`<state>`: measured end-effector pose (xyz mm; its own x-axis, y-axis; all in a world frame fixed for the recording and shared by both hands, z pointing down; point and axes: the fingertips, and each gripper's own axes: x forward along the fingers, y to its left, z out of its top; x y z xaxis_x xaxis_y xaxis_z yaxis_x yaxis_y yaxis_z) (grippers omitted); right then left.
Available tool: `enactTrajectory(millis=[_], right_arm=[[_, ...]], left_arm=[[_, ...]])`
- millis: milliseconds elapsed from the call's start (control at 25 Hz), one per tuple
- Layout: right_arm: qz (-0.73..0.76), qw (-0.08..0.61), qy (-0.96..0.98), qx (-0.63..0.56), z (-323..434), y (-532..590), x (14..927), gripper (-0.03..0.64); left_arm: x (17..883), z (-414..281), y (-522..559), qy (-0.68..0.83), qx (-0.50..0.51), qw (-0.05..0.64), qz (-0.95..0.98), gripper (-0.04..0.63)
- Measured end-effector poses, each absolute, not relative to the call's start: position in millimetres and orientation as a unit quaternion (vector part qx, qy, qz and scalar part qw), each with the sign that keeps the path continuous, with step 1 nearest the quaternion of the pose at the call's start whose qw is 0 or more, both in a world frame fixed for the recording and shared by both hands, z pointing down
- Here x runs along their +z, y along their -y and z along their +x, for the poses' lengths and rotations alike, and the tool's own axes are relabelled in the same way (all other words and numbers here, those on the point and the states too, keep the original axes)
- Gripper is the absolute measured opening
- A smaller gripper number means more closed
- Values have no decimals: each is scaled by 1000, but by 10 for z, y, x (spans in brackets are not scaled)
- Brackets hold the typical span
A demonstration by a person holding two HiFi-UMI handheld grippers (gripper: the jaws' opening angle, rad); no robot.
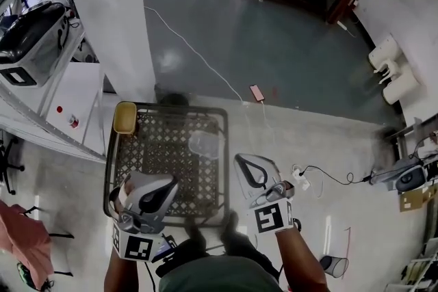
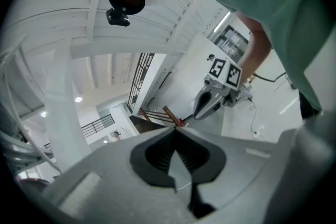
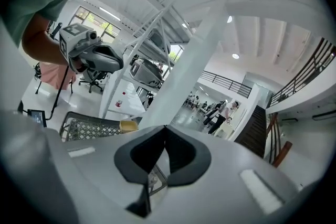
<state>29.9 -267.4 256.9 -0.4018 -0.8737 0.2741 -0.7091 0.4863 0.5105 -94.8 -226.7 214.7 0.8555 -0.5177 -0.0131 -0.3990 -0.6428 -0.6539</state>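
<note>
Nearest to both tools, a clear cup (image 1: 204,143) stands on the lattice tray (image 1: 225,161), in its far right part and apart from anything else. A yellow dish (image 1: 124,117) sits at the tray's far left corner, well apart from the cup.

The left gripper (image 2: 174,128) hovers over the tray's near left corner. Its jaws meet at the tips with nothing between them, and its own view looks upward past the other tool to the ceiling, not at the tray. The right gripper (image 3: 166,127) hangs just beside the tray's right rim, near the cup but not touching it. Its jaws are pressed together too and hold nothing, and the tray and dish show beyond its tips.

By the look of it, no grasp is under way and both tools are merely poised above the tray. Taking the cup would call for the nearer right gripper to spread its jaws wider than the cup and tip down so one jaw goes each side of the wall. The thin clear plastic looks easy to crush or topple, so a gentle squeeze seems wise.

Round about are a white pillar (image 1: 113,17) beyond the tray, a phone (image 1: 256,93) on a cable on the floor, and a power strip (image 1: 299,178) to the right
</note>
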Motion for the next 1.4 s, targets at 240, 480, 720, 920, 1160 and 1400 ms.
enactTrajectory(millis=[240,480,720,920,1160,1400], right_arm=[[478,259,828,-136,433,2927,2816,7],[466,262,838,-108,531,3201,3100,8],[443,274,850,-83,533,3450,3515,8],[432,285,853,-62,616,3595,3846,7],[423,292,857,-41,663,3714,4204,8],[415,301,858,-19,678,3873,4564,8]], left_arm=[[2218,-910,2304,-260,-104,333,-900,2],[2349,-911,2441,-280,-127,322,-896,2],[2559,-916,2603,-294,-149,306,-893,2],[2592,-787,2694,-291,-152,309,-893,2],[2900,-797,2710,-302,-173,281,-895,2],[3030,-758,2825,-303,-187,273,-894,2]])
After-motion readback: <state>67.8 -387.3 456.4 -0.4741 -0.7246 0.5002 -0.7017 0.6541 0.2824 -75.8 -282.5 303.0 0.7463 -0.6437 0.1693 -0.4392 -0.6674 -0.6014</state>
